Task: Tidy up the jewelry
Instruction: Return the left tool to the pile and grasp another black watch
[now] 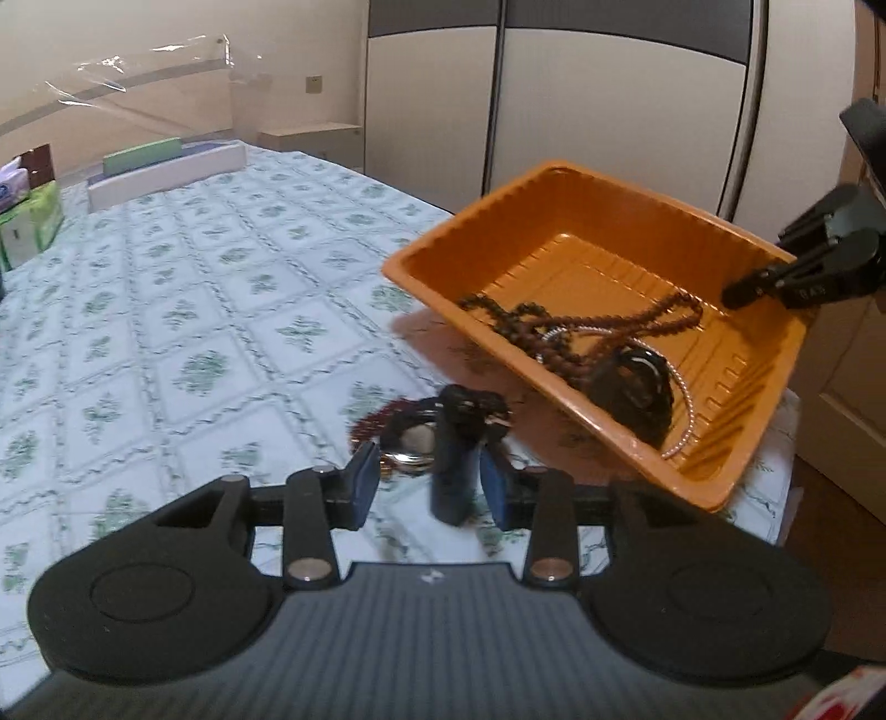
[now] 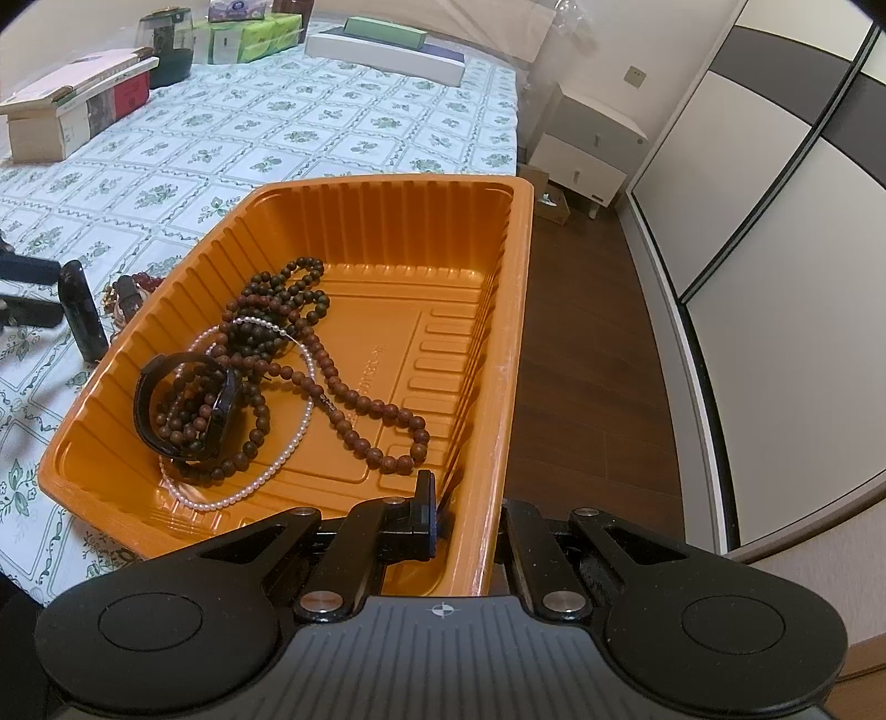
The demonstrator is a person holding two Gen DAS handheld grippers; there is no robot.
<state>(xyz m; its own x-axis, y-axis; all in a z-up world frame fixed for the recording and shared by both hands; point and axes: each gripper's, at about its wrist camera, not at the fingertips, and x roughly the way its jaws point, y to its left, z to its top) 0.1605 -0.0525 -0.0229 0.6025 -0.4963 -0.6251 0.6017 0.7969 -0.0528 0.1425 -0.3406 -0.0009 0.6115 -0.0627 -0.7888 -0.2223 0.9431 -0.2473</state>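
Observation:
An orange plastic tray (image 1: 736, 404) is tilted, one end raised. My right gripper (image 2: 470, 520) is shut on its rim, one finger inside the wall and one outside; the left wrist view shows this gripper (image 1: 775, 260) at the tray's far right corner. Inside lie brown bead strings (image 2: 354, 410), a pearl necklace (image 2: 260, 487) and a black band (image 2: 183, 404). On the tablecloth beside the tray rests a black-strapped watch (image 1: 454, 471) with red beads (image 1: 376, 421) behind it. My left gripper (image 1: 431, 468) is open and straddles the strap, with a gap at the left blue pad (image 1: 365, 482).
The table (image 1: 166, 332) has a green-flowered cloth. Boxes (image 2: 77, 105), tissue packs (image 2: 255, 39) and a long white box (image 2: 387, 55) stand along its far side. The tray's right end overhangs the table edge above a wooden floor (image 2: 587, 360). A bedside cabinet (image 2: 587, 149) and wardrobe doors (image 2: 775, 194) stand beyond.

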